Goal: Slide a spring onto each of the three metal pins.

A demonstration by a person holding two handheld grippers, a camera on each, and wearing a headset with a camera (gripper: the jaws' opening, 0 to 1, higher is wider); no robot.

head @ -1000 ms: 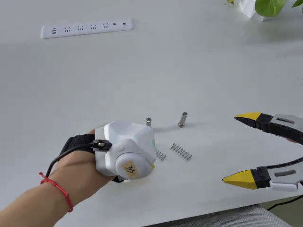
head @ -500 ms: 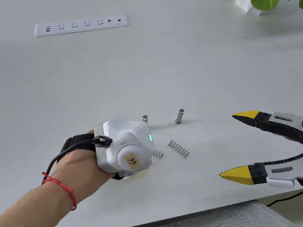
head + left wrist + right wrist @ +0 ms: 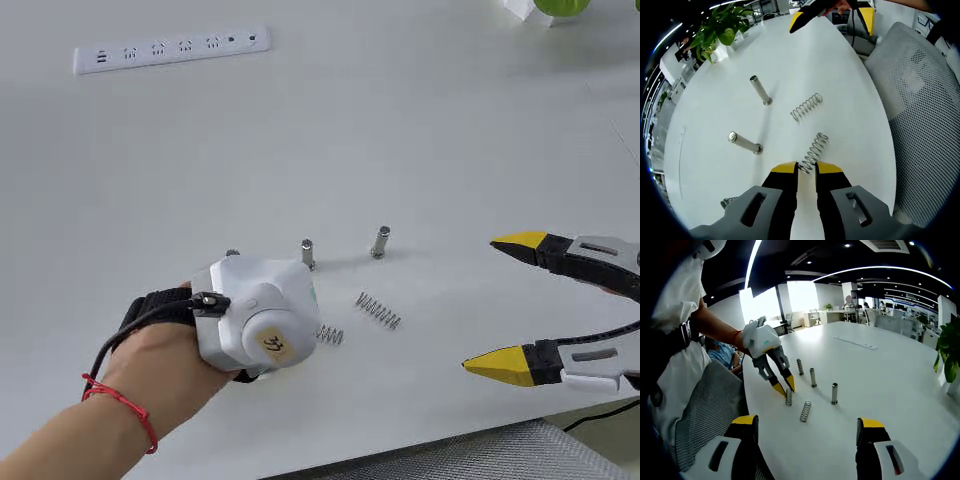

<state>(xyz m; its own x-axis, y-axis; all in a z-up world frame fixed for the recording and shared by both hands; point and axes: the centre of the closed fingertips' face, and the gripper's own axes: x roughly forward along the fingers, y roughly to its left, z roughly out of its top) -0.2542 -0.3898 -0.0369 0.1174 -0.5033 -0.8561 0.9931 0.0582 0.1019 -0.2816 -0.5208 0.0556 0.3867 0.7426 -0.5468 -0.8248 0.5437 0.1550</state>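
Apparently the left gripper (image 3: 806,168) pinches only the tip of a spring (image 3: 815,149) near the pin (image 3: 742,142), so it may flick free; the right gripper (image 3: 480,304) gapes.

Head view looks down; gripper views oppose, sharing one spring (image 3: 806,107).

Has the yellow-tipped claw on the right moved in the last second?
No. The right gripper sits at the same gap from the nearest pin; the whole picture shifted because the camera moved.
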